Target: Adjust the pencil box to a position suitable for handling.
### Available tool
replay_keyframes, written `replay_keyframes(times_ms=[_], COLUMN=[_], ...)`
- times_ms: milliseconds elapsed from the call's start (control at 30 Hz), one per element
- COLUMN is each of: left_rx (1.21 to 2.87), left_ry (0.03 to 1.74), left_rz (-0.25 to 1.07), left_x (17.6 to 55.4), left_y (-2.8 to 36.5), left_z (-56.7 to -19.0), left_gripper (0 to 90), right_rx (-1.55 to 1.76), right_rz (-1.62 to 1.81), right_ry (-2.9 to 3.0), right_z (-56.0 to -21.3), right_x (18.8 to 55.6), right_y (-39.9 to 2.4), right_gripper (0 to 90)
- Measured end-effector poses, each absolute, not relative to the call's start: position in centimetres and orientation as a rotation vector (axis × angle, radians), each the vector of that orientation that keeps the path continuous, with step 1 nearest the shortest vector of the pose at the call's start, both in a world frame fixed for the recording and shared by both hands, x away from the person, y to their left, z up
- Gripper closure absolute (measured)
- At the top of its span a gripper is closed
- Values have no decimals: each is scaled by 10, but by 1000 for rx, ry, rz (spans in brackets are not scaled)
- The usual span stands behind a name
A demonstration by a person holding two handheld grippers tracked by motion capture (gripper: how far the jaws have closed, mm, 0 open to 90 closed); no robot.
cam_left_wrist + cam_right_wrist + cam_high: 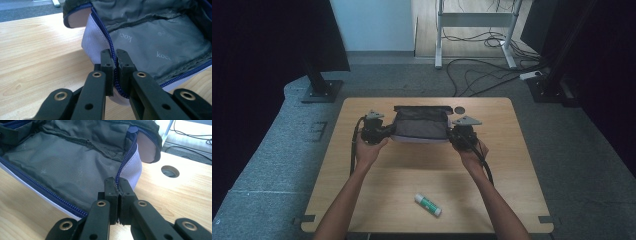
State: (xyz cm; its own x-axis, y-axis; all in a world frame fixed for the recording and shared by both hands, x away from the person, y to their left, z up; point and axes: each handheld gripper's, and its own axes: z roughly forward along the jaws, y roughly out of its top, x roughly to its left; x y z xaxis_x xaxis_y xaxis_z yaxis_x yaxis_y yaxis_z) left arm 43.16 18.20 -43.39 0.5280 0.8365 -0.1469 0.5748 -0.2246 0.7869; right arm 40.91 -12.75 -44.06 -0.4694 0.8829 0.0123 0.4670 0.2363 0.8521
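You have the pouch (420, 125) sitting toward the far middle of the counter (512, 165), unzipped and lying open so its grey lining faces up, and you hold it from both ends at once. Your left hand-held gripper (113, 53) is closed tight on the pouch's rim, its jaws pinching the blue zipper tape (113, 47) and the pale outer fabric at that end; your right hand-held gripper (117, 182) is closed the same way on the zippered edge at the opposite end, next to the round hole (170, 171) in the counter. Gripping at the two ends rather than along one side seems meant to pull the mouth taut and keep it spread, so the floppy cloth does not fold in on itself and the inside stays reachable. Taking the stitched zipper band makes sense too: it looks like the stiffest part of a soft thing, so the jaws should slip less there. The glue stick (428, 205) lies on its side near your edge of the counter, well apart from the pouch and untouched; it is likely what goes in, but with both grippers occupied you would have to let go with one to fetch it.
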Motion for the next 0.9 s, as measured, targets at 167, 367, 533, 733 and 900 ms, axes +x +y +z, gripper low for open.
replay_keyframes(times_ms=[167,367,533,733,900], left_rx=[1930,1935,1943,1948,1964], left_ry=[1153,1143,1137,1138,1143], left_rz=[382,368,359,334,316], left_x=[426,417,412,406,400], left_y=[183,183,181,181,182], left_z=[-439,-445,-452,-464,-476], left_gripper=[855,857,857,856,854], right_rx=[1242,1240,1239,1261,1259], right_rz=[1159,1165,1151,1156,1132], right_ry=[2043,2049,2051,2065,2092], right_z=[-444,-450,-458,-469,-483], right_x=[404,394,389,385,380], right_y=[-127,-128,-130,-132,-131], right_gripper=[870,870,871,871,871])
